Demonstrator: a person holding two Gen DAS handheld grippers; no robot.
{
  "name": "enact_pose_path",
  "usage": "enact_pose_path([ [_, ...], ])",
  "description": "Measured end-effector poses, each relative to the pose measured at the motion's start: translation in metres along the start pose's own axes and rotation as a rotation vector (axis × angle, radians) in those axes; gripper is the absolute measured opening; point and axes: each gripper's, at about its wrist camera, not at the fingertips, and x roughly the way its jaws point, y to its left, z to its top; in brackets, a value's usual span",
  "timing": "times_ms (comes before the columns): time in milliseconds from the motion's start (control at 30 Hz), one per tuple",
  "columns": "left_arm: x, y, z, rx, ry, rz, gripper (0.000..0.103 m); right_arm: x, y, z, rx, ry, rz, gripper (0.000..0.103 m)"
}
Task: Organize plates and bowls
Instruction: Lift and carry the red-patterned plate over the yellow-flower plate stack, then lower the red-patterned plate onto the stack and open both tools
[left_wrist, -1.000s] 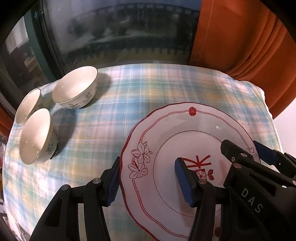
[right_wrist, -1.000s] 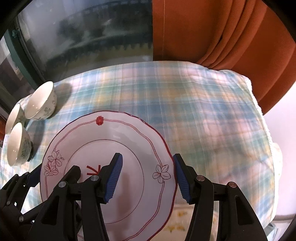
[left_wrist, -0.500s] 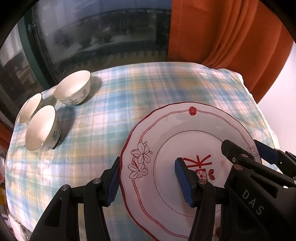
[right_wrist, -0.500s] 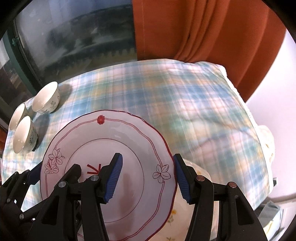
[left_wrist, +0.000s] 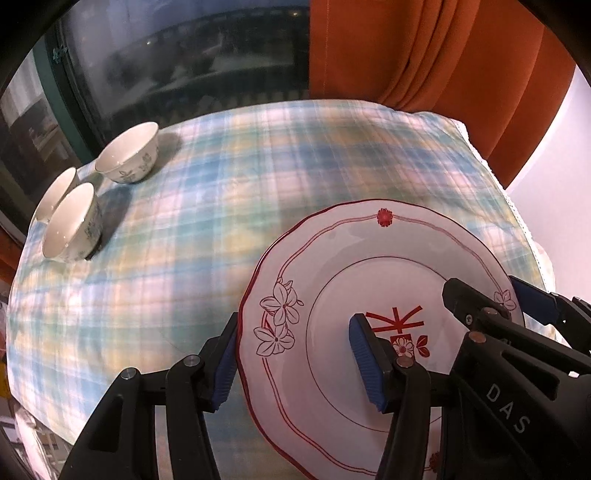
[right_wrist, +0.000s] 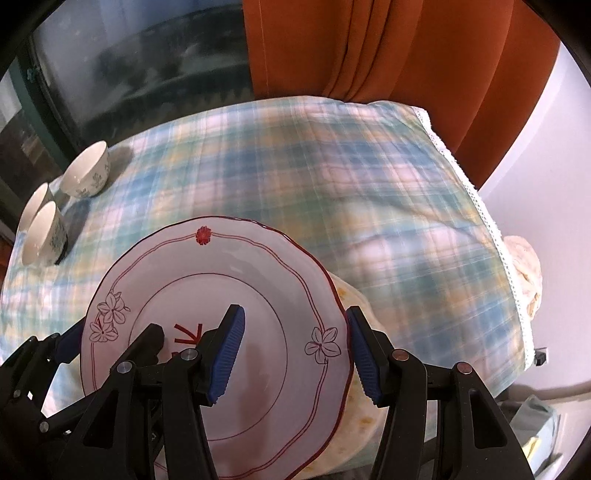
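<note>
A white plate with red rim and flower pattern (left_wrist: 369, 280) is held in the air above the checked tablecloth (left_wrist: 240, 177). My left gripper (left_wrist: 295, 362) is shut on its left rim. My right gripper (right_wrist: 295, 354) is shut on its right rim; the plate also shows in the right wrist view (right_wrist: 221, 280). Three white bowls with a blue-green pattern stand at the table's far left: one (left_wrist: 127, 153) behind, two (left_wrist: 70, 223) close together nearer the edge. They also show in the right wrist view (right_wrist: 86, 173).
An orange curtain (left_wrist: 424, 55) hangs behind the table at the right. A dark window (left_wrist: 184, 55) is behind it. The table's lace-edged right side (right_wrist: 491, 229) drops off to a white wall. A cream patterned cloth or dish (right_wrist: 354, 413) lies under the plate.
Both grippers with the plate have risen and pulled back from the table. The bowls look smaller and farther away, and more of the table's near and right edges show.
</note>
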Motion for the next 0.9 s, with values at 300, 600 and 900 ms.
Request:
enact_pose_path([
  [300, 0.016, -0.034, -0.016, -0.058, 0.019, 0.002, 0.057, 0.016, -0.043, -0.01, -0.05, 0.021, 0.011, 0.06],
  [600, 0.03, -0.041, -0.027, -0.132, 0.057, 0.024, 0.057, 0.031, -0.053, -0.015, -0.113, 0.054, 0.042, 0.06],
  [900, 0.04, -0.048, -0.033, -0.158, 0.091, 0.035, 0.06, 0.048, -0.054, -0.018, -0.15, 0.097, 0.052, 0.06],
])
